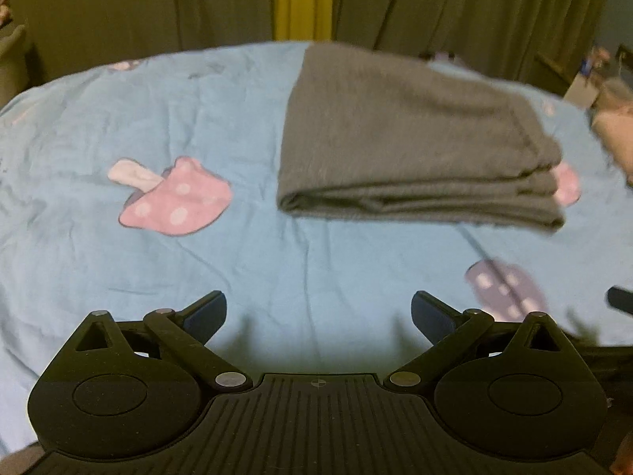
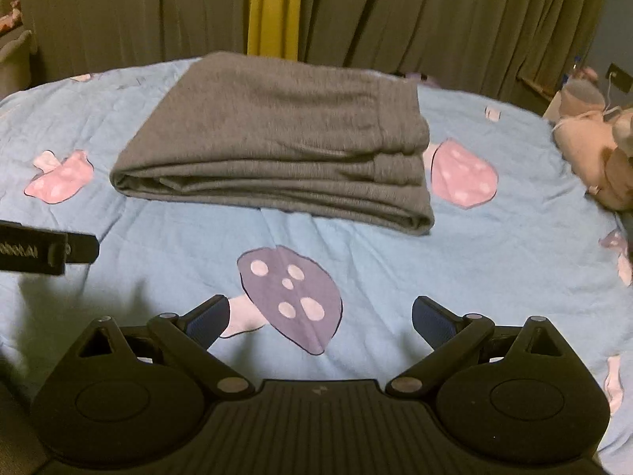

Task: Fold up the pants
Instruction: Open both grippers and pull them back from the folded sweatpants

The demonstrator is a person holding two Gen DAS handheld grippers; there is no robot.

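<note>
Two black two-finger grippers, left [image 1: 319,312] and right [image 2: 320,316], both with jaws spread wide, holding nothing, above light blue bedsheet with mushroom print [image 2: 514,245]; grey knitted pants [image 2: 277,150] lie folded in flat stack on sheet, ahead of both grippers, apart from them

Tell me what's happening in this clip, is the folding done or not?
It looks done. The grey pants lie folded in a neat stack of layers on the blue mushroom-print sheet. Neither handheld gripper touches them: the left gripper and right gripper both sit open and empty, short of the stack. A plush toy lies at the bed's right edge, apart from the pants.
</note>
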